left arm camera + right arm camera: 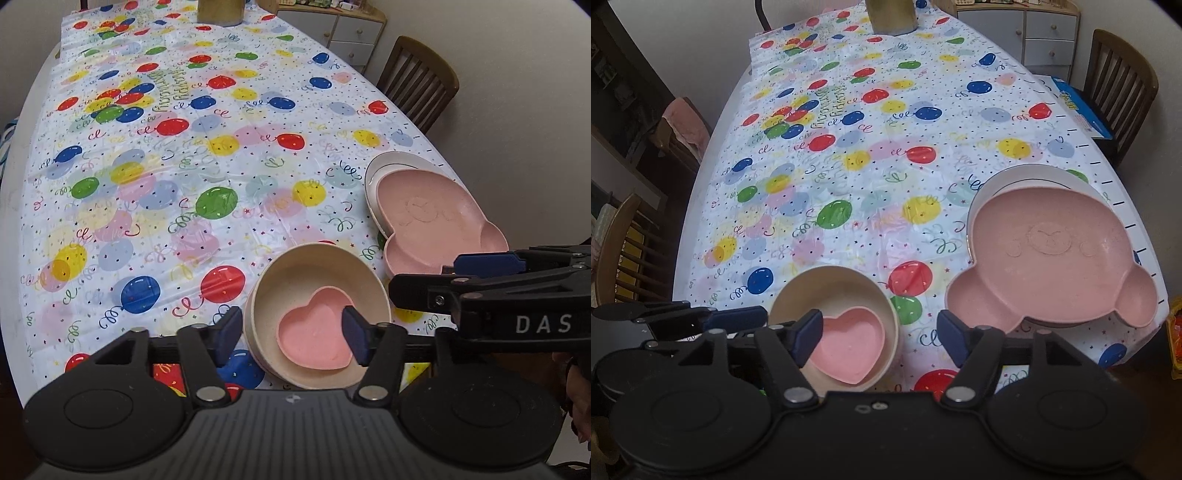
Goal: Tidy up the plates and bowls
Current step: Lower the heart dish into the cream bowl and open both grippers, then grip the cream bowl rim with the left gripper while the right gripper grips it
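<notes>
Nearest: left gripper [291,334] spread, straddling the pink heart bowl [314,338] nested in the beige bowl [317,284] (pads not touching). Right gripper [877,341] also spread, empty. Farther right, pink bear plate [1052,258] sits on white plate [1034,175], near table edge [1123,214].

Two bowls: a beige bowl [834,284] and a pink heart bowl [849,347]. Two plates: a pink plate [1049,266] and a white plate [1034,175]. Three chairs.

Soft, dim indoor light is falling evenly; glare is streaking the surface [221,177]; fisheye is bending edges, corners darkening.
</notes>
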